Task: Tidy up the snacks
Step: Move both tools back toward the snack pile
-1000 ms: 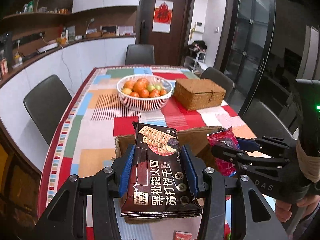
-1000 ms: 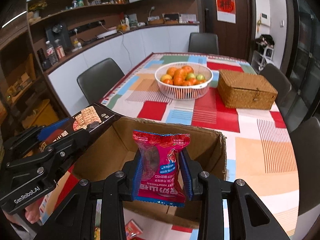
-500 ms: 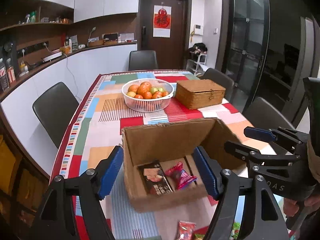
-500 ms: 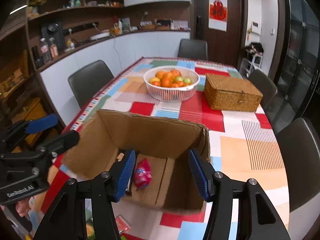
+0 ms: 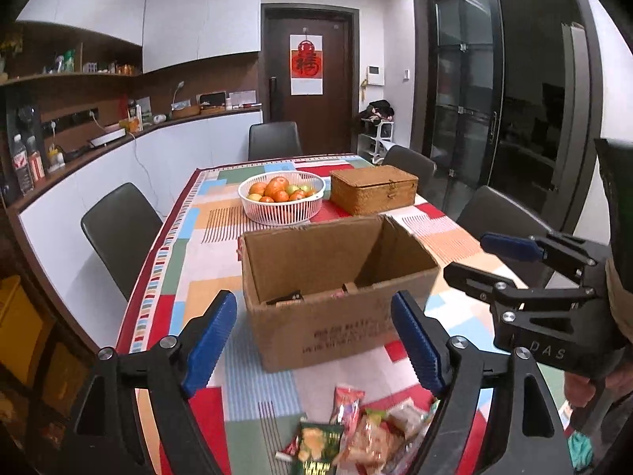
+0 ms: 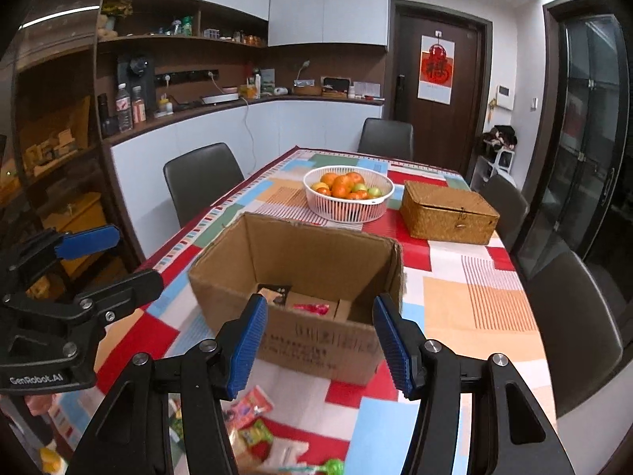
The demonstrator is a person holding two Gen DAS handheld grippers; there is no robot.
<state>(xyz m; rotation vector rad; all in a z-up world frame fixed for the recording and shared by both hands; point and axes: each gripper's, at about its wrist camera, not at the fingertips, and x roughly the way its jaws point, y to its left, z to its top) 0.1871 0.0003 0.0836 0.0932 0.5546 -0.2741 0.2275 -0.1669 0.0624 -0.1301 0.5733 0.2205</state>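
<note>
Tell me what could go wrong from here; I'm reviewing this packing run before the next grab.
1. The loose snack packets lie heaped and overlapping at the near table edge, so the open left gripper might pinch two at once or nudge one off.
2. The right gripper, also open, hangs close beside the left over that pile; reaching together could make them collide.
3. The cardboard box looks light; a bump against its near wall might shift it.

Table (image 5: 190, 261) w/ patchwork cloth. Cardboard box (image 5: 340, 316) at centre; white fruit basket (image 5: 281, 202) at 12 o'clock; wicker box (image 5: 374, 189) approx 1 o'clock, just beside basket. Loose snack packets (image 5: 356, 431) at 6 o'clock, near edge.
</note>
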